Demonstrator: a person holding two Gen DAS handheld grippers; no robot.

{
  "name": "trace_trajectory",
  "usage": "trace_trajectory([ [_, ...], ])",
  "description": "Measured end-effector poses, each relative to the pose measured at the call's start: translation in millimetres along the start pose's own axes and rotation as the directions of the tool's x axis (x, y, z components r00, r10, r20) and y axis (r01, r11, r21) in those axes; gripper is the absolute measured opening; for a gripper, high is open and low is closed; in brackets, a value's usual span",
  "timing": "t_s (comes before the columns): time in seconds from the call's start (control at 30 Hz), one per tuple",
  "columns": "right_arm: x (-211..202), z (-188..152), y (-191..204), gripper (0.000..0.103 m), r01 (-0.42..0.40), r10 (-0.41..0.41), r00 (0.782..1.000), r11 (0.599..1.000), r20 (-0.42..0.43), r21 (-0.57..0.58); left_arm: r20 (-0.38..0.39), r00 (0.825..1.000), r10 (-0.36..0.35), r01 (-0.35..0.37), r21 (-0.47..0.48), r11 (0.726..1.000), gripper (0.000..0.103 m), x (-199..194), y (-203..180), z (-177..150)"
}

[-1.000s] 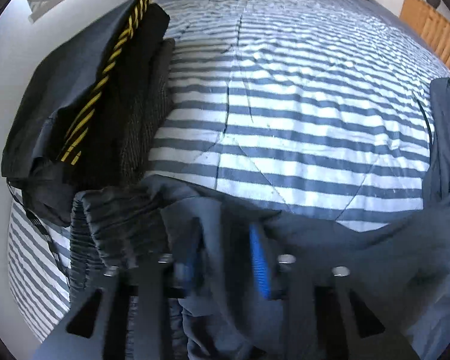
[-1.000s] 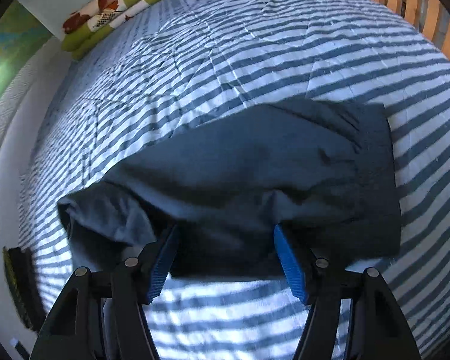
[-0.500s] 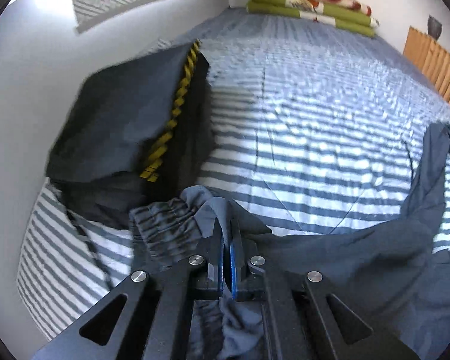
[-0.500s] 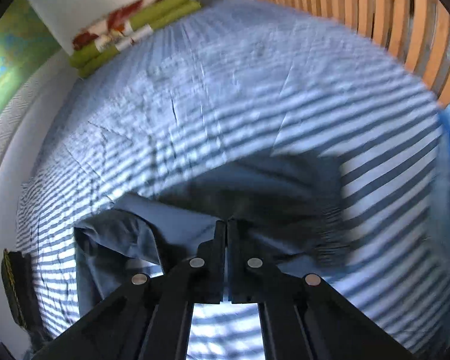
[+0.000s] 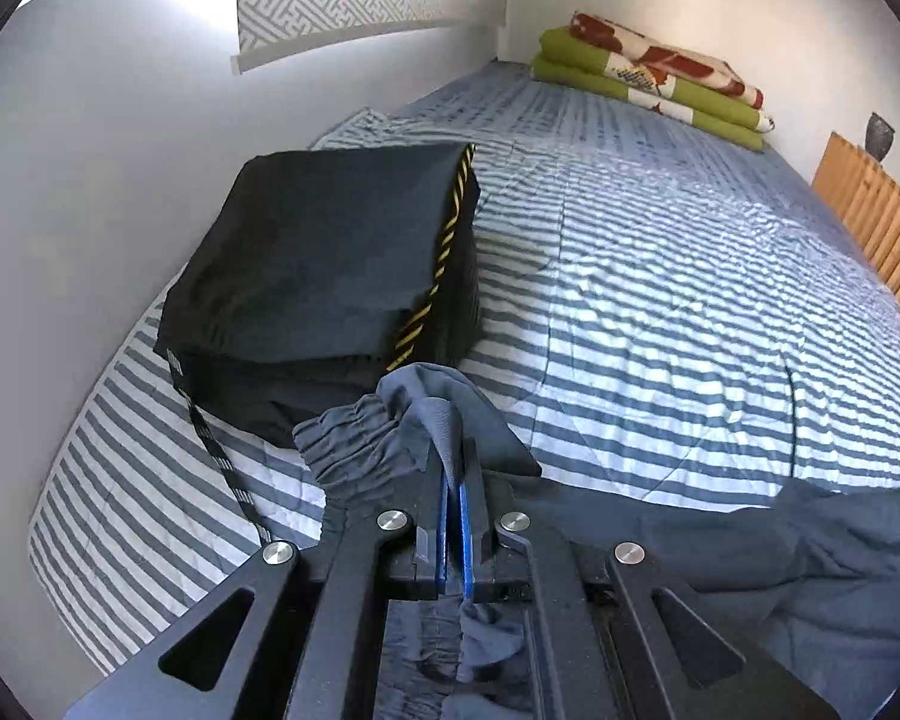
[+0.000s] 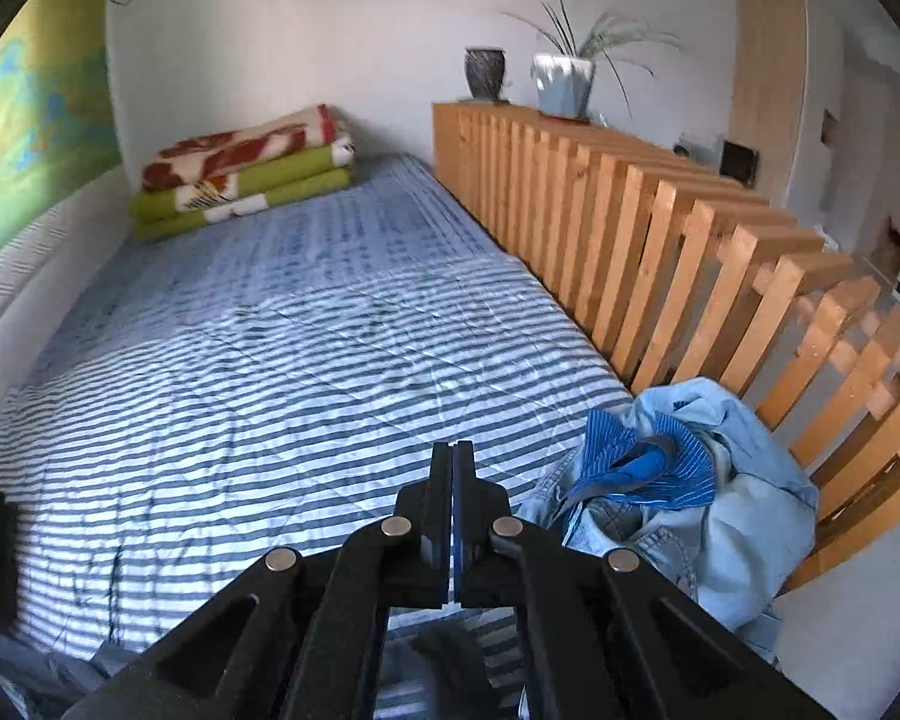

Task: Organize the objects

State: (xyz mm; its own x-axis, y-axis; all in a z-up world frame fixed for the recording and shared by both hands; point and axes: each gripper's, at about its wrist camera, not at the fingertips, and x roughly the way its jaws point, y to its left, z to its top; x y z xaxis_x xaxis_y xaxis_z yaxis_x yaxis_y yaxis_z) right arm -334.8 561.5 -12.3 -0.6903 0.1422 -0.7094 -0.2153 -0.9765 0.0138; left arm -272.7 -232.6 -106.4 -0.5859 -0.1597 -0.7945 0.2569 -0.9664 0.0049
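A grey-blue garment with an elastic waistband (image 5: 354,438) is bunched at my left gripper (image 5: 453,468), which is shut on it just in front of a folded black stack with yellow-striped trim (image 5: 318,264). The rest of the cloth stretches off to the lower right (image 5: 810,546) above the striped quilt (image 5: 660,300). My right gripper (image 6: 453,450) is shut, raised over the bed. Only dark folds of the garment (image 6: 36,678) show below and behind its fingers, so the pinch itself is hidden.
A crumpled light-blue denim pile (image 6: 720,480) lies at the bed's right edge against a wooden slatted rail (image 6: 660,228). Folded green and red blankets (image 6: 240,174) sit at the far end. A white wall runs along the left. Plant pots (image 6: 561,84) stand on the rail.
Both grippers closed on the grey garment and rose, lifting it off the quilt. The right one climbed most, and the spot where the garment lay is now bare stripes.
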Motion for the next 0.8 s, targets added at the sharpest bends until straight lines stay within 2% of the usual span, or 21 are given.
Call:
trace_trajectory([
  [0.07, 29.0, -2.0, 7.7, 0.001, 0.06, -0.061, 0.998, 0.997, -0.022, -0.038, -0.008, 1.0, 0.008, -0.008, -0.004, 1.0, 0.002, 6.6, -1.0, -1.9],
  [0.1, 40.4, -6.5, 15.0, 0.004, 0.047, -0.051, 0.997, 0.997, -0.057, -0.065, -0.014, 1.0, 0.004, -0.004, -0.011, 1.0, 0.002, 8.5, -0.5, -2.2],
  [0.13, 48.4, -14.6, 21.4, 0.004, -0.003, -0.006, 0.994, 0.996, -0.112, -0.084, -0.017, 1.0, 0.002, -0.003, -0.01, 1.0, 0.002, 10.6, -0.9, -2.6],
  [0.17, 53.3, -29.0, 32.5, 0.004, -0.105, 0.088, 0.981, 0.99, -0.173, -0.097, -0.018, 1.0, 0.008, -0.008, -0.006, 1.0, 0.002, 11.2, -1.0, -2.5],
  [0.23, 49.7, -55.1, 55.7, 0.015, -0.204, 0.165, 0.962, 0.964, -0.218, -0.171, -0.021, 1.0, 0.007, -0.007, -0.001, 1.0, 0.002, 12.4, -1.6, -2.1],
  [0.3, 38.9, -91.6, 86.0, 0.023, -0.286, 0.211, 0.942, 0.912, -0.263, -0.294, -0.02, 1.0, 0.004, -0.004, -0.003, 1.0, 0.002, 11.5, -1.0, -1.7],
  [0.37, 27.6, -131.4, 109.5, 0.033, -0.394, 0.274, 0.902, 0.841, -0.334, -0.372, -0.02, 1.0, -0.003, 0.003, -0.011, 1.0, 0.002, 9.7, 0.9, -1.9],
  [0.4, 24.6, -146.0, 121.7, 0.038, -0.421, 0.287, 0.89, 0.818, -0.355, -0.392, -0.021, 1.0, -0.005, 0.005, -0.014, 1.0, 0.002, 9.3, 1.7, -2.2],
  [0.47, 18.6, -174.7, 139.5, 0.041, -0.474, 0.309, 0.864, 0.763, -0.397, -0.439, -0.023, 1.0, -0.007, 0.007, -0.011, 1.0, 0.002, 7.8, 2.5, -3.7],
  [0.5, 15.8, -188.8, 149.6, 0.042, -0.488, 0.309, 0.859, 0.736, -0.408, -0.47, -0.023, 1.0, -0.008, 0.007, -0.011, 1.0, 0.002, 7.4, 3.2, -4.2],
  [0.57, 10.1, -211.2, 163.5, 0.044, -0.488, 0.291, 0.863, 0.694, -0.414, -0.53, -0.024, 1.0, -0.011, 0.011, -0.01, 1.0, 0.002, 5.9, 4.4, -5.0],
  [0.73, 18.4, -233.1, 181.2, 0.044, -0.462, 0.232, 0.875, 0.661, -0.425, -0.591, -0.022, 1.0, -0.017, 0.017, -0.003, 1.0, 0.002, 2.4, 5.5, -6.1],
  [0.77, 20.7, -237.0, 183.5, 0.042, -0.448, 0.21, 0.882, 0.653, -0.422, -0.611, -0.021, 1.0, -0.02, 0.02, -0.003, 1.0, 0.002, 1.9, 6.0, -5.7],
  [0.8, 22.4, -237.6, 184.4, 0.022, -0.444, 0.204, 0.884, 0.649, -0.42, -0.618, -0.02, 1.0, -0.024, 0.024, -0.003, 1.0, 0.002, 1.1, 6.4, -5.5],
])
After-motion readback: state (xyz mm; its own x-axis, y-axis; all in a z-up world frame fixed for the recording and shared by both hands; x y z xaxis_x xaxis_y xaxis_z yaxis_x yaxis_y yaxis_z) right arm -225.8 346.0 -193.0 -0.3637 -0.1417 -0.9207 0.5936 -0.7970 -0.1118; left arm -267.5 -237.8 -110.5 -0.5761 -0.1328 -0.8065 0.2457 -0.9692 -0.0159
